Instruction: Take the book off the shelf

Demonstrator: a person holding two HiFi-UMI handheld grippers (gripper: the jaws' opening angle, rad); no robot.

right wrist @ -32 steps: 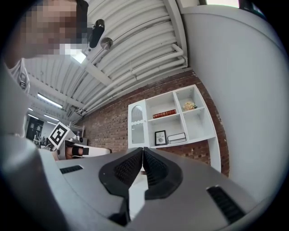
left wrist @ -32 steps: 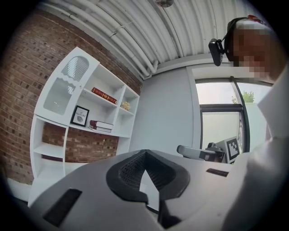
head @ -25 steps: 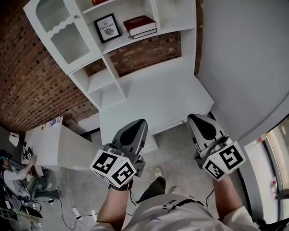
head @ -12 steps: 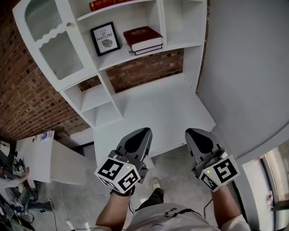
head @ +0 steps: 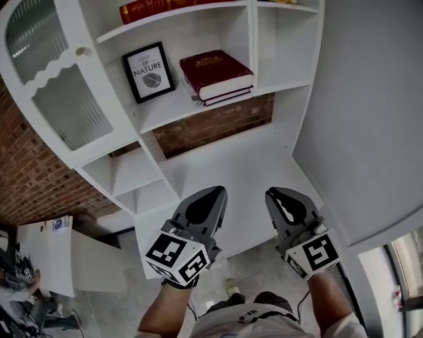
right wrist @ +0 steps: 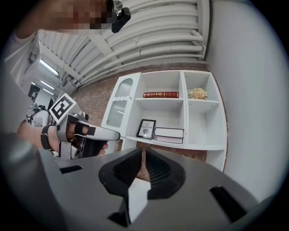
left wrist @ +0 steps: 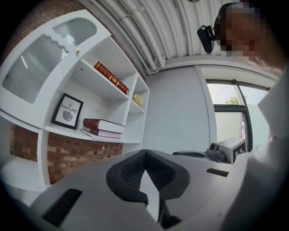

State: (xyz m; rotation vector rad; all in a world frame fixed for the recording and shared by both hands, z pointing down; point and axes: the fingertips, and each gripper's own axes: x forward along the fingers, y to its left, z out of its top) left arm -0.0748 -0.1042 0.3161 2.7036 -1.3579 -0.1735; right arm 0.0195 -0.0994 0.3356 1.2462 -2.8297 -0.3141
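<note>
A dark red book point(head: 215, 68) lies flat on a thinner book on the middle shelf of the white shelf unit point(head: 198, 105), beside a framed print point(head: 147, 72). The left gripper view shows the same book point(left wrist: 103, 127), and the right gripper view shows it point(right wrist: 169, 133) from farther off. A second red book point(head: 152, 9) lies on the shelf above. My left gripper point(head: 220, 190) and right gripper point(head: 272, 193) hang side by side over the desk's front edge, well below the shelf. Both are shut and hold nothing.
Under the shelves lies a white desk top point(head: 241, 165) with a brick back wall point(head: 211, 125). A glass cabinet door point(head: 56, 99) stands to the left and a grey wall point(head: 370, 119) to the right. A pale yellowish object point(right wrist: 198, 93) sits in the top right compartment.
The shelf unit has grown larger and slid lower in the head view, so I am nearer to it. Both grippers have come forward over the desk edge, still shut.
</note>
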